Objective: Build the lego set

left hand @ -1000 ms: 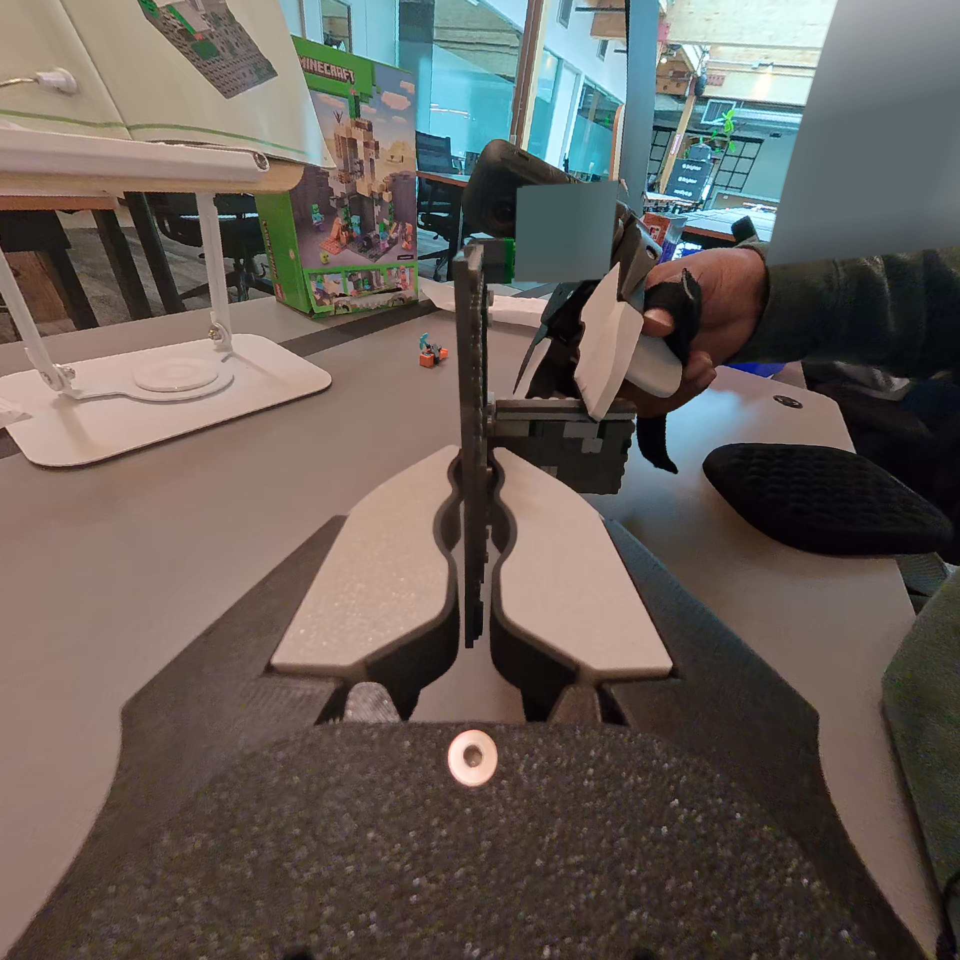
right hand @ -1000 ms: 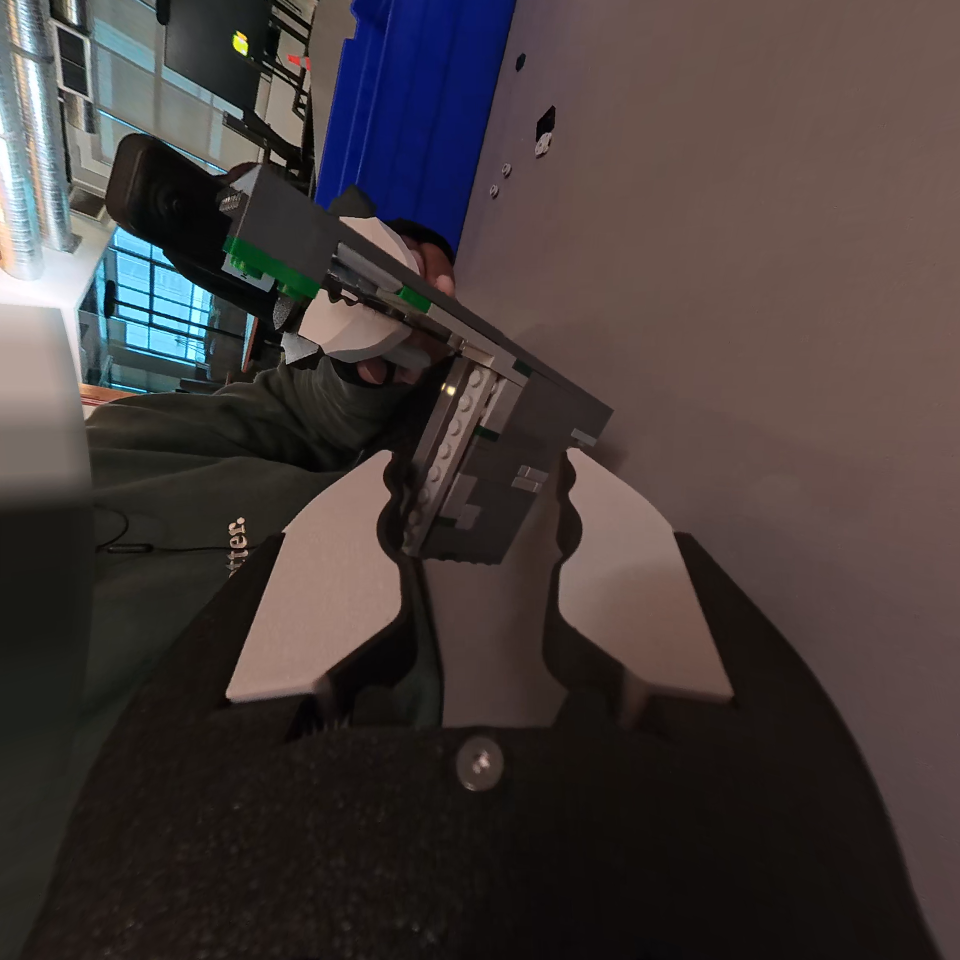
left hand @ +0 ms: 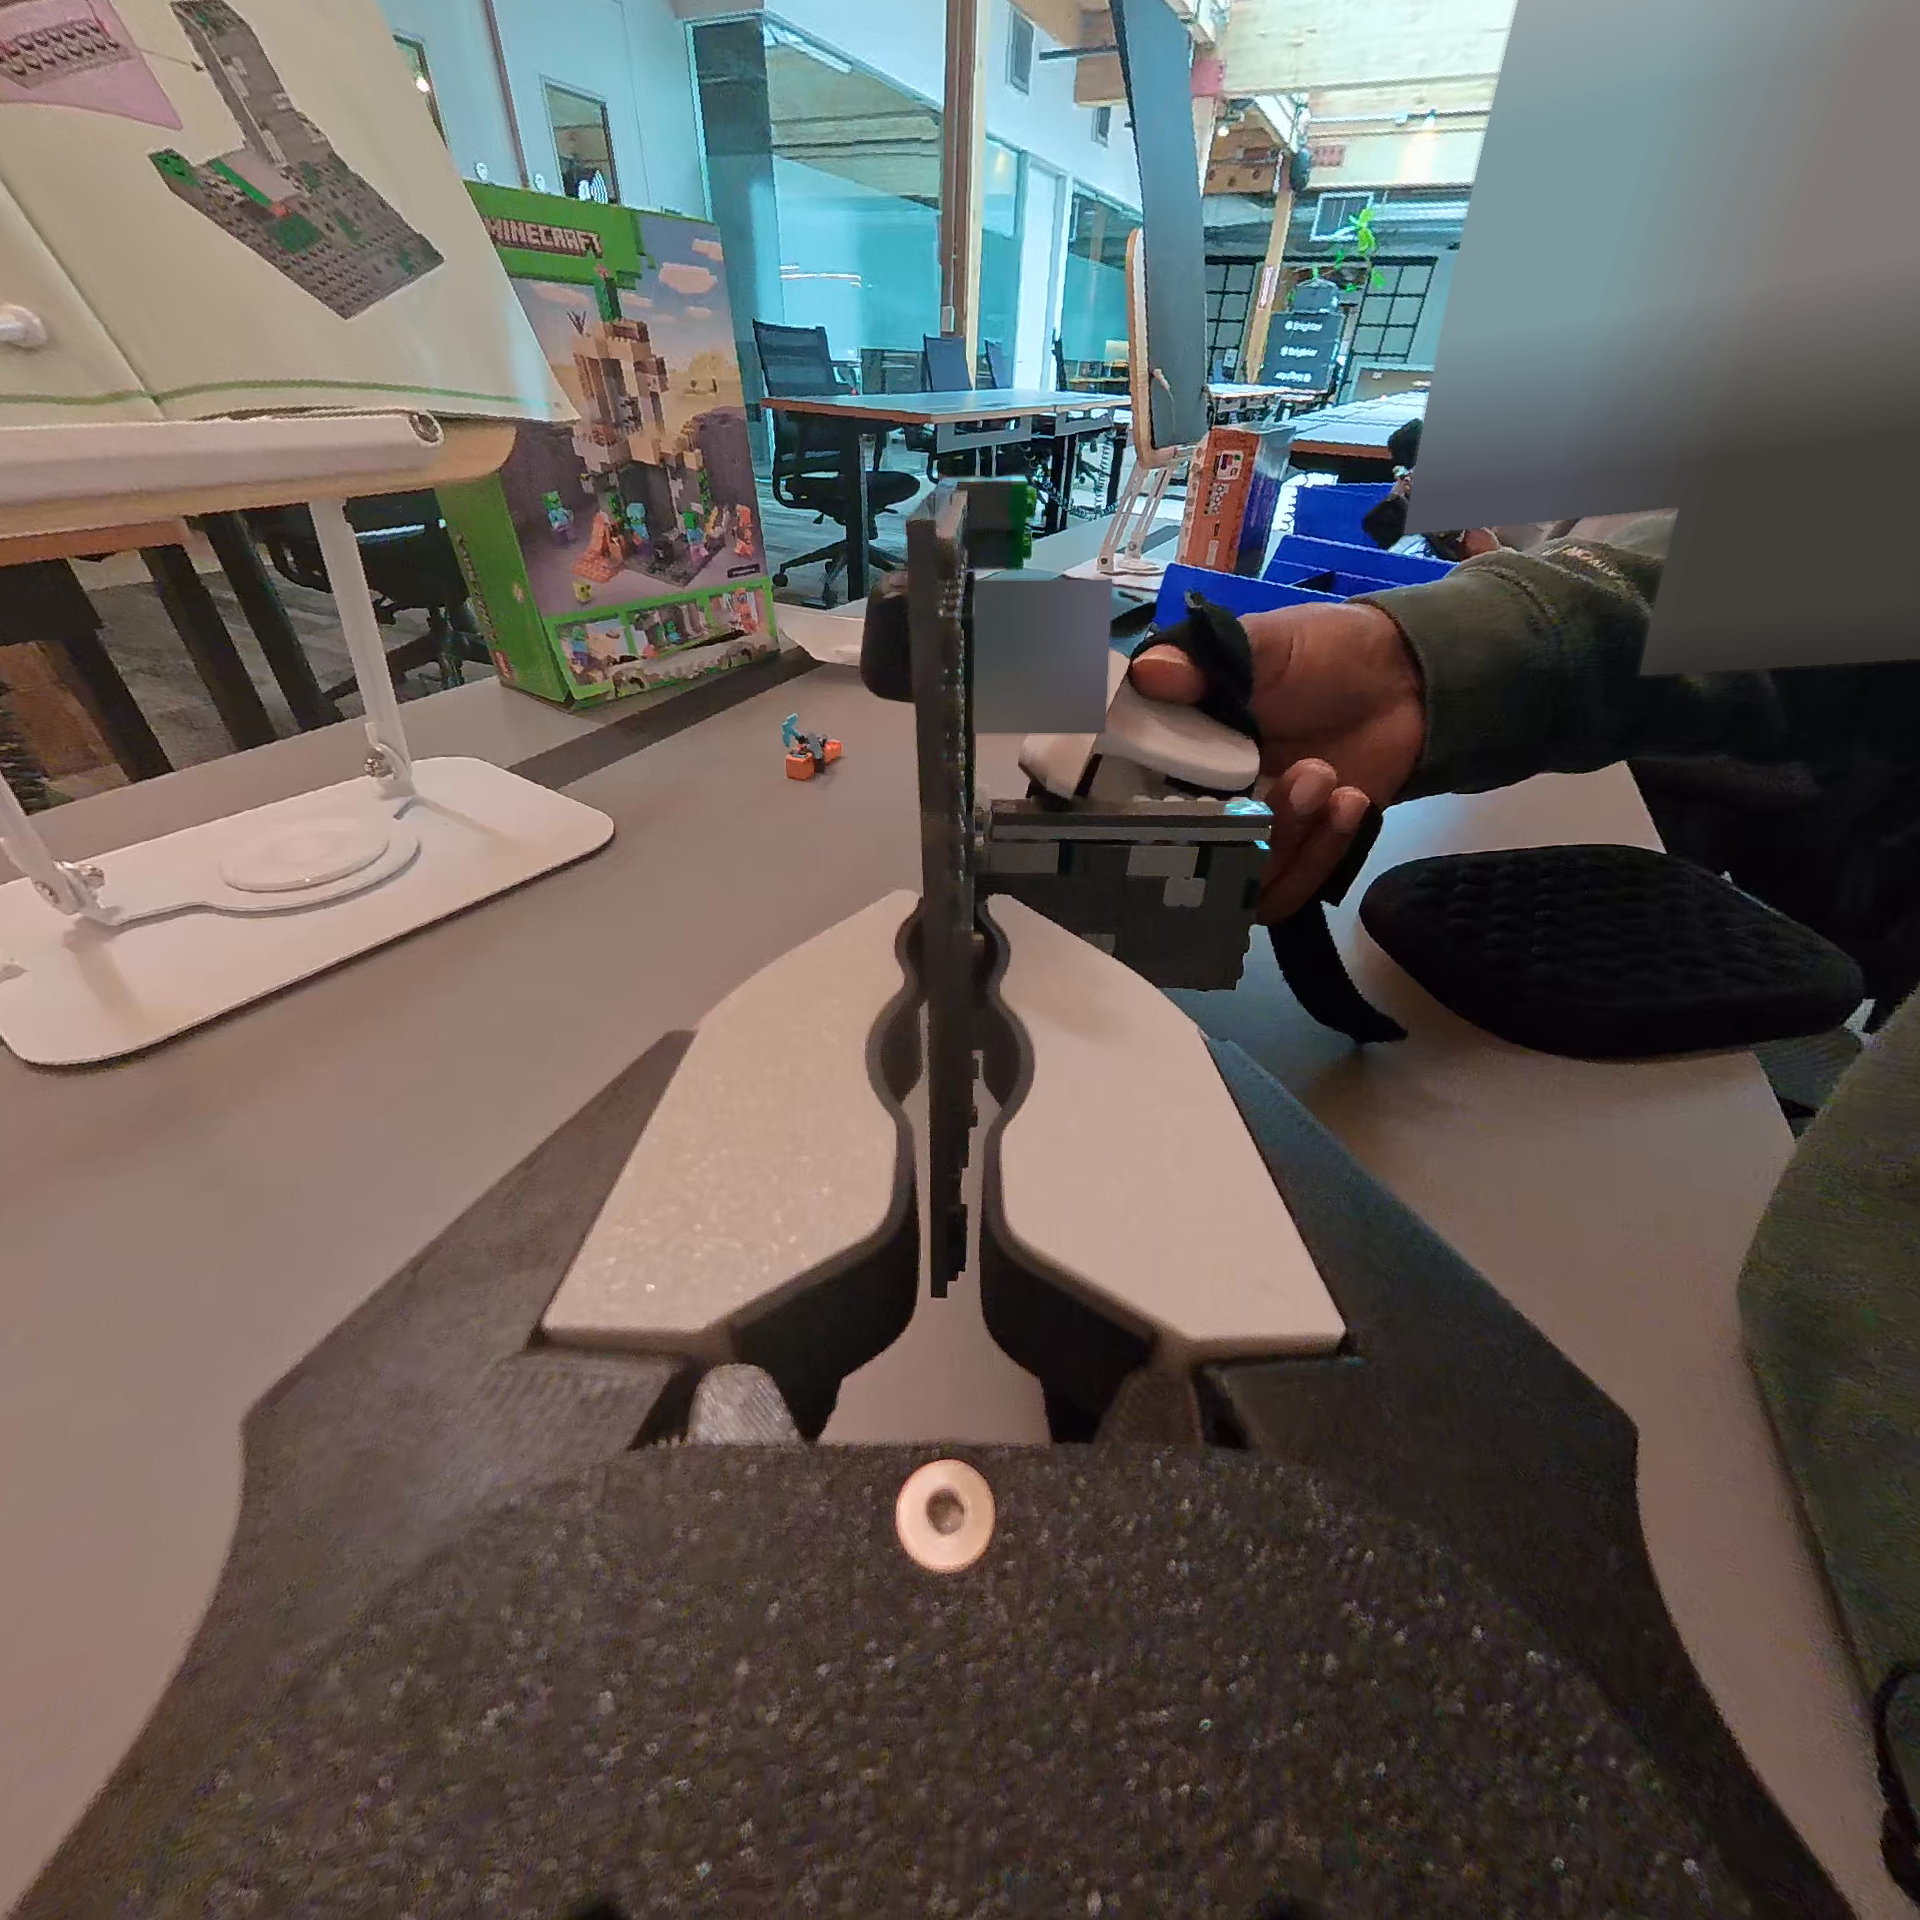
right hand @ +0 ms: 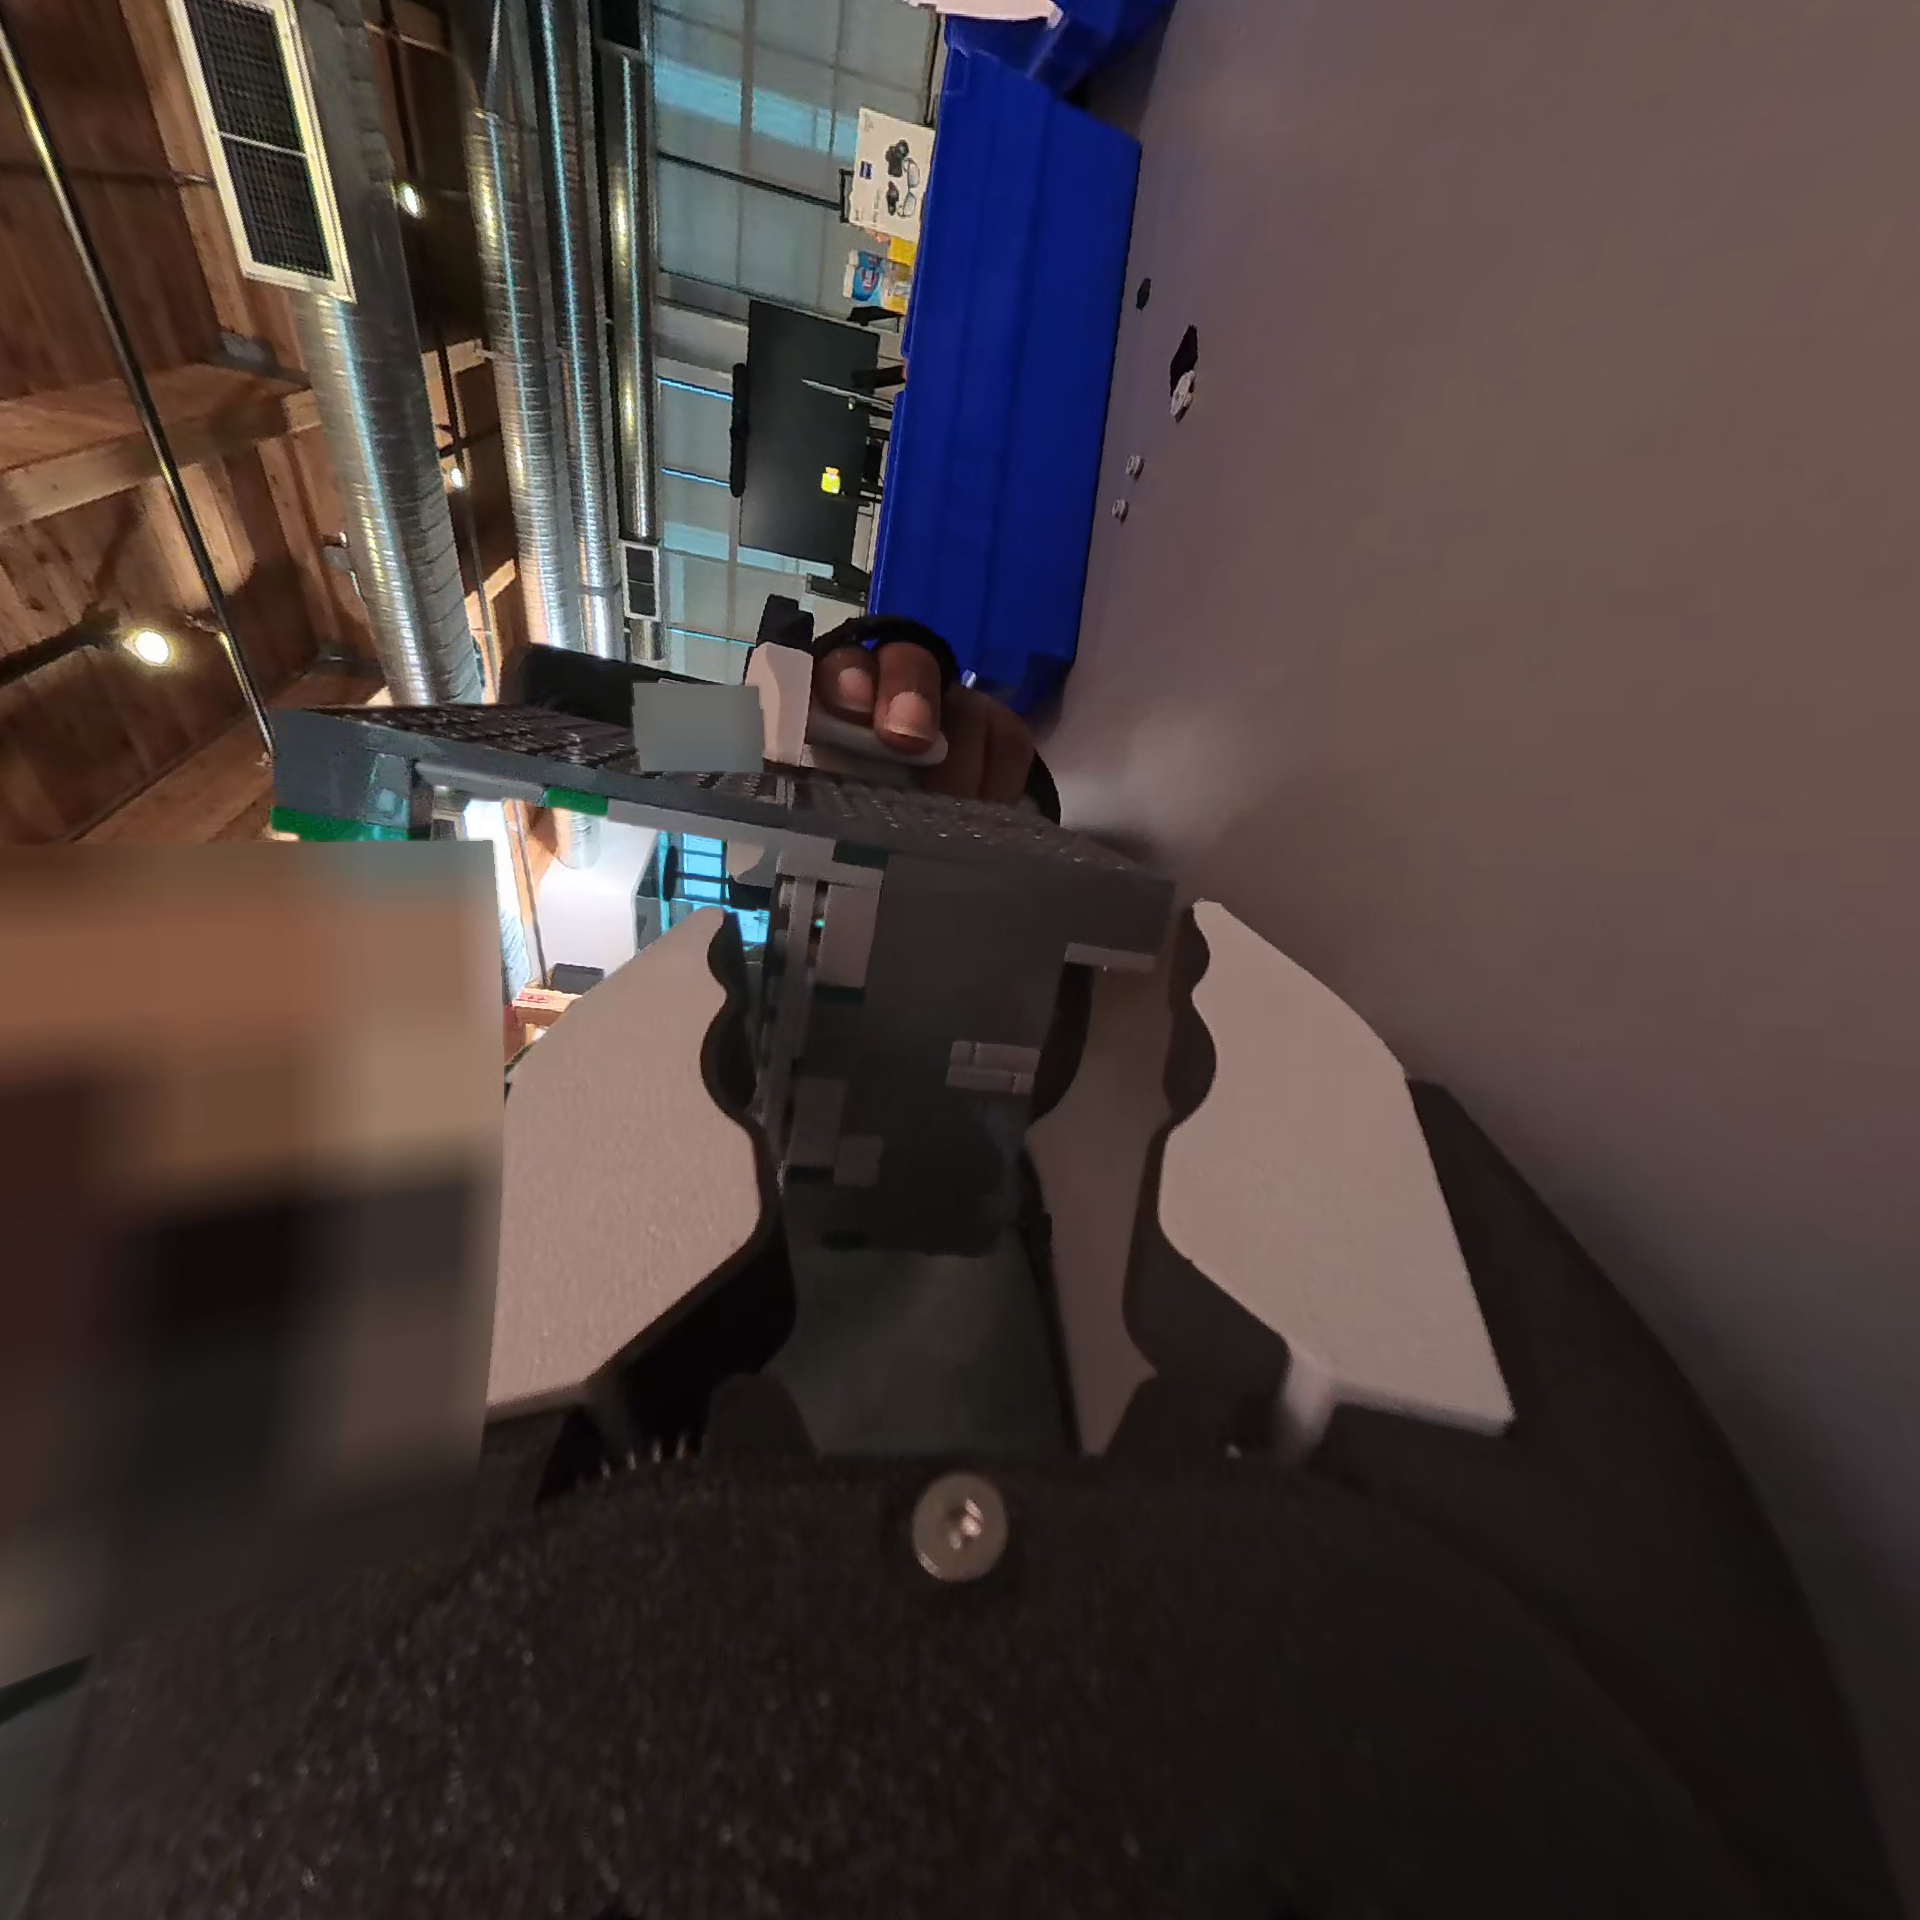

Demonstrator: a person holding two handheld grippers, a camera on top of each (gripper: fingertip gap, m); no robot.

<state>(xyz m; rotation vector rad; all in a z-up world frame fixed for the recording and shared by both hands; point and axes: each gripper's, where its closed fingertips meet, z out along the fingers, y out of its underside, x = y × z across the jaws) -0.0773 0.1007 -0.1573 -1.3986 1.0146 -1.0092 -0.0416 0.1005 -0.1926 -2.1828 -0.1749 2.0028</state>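
Note:
My left gripper (left hand: 948, 925) is shut on the lower edge of a dark grey baseplate (left hand: 943, 779) and holds it upright on edge above the table. A block of grey bricks (left hand: 1132, 894) sticks out from the plate's right face. Green bricks (left hand: 1013, 514) sit at the plate's top end. My right gripper (right hand: 956, 914) straddles the block (right hand: 935, 1091). Its left finger lies against the block, and a gap shows at its right finger. In the left wrist view its upper finger (left hand: 1174, 743) rests over the block. The plate (right hand: 935, 831) runs across the right wrist view.
A white stand (left hand: 312, 862) holds the instruction booklet (left hand: 208, 208) at the left. The set's box (left hand: 634, 468) stands behind it. A small orange and teal figure (left hand: 805, 753) lies on the grey table (left hand: 416, 1143). A black cushioned pad (left hand: 1610, 945) and blue bins (right hand: 997, 364) are at the right. The left gripper's tips are roughly 6 cm from the right gripper's.
My right gripper has turned square to the block and its jaws stand wider apart. My left gripper still holds the plate, and its view has tilted up a little.

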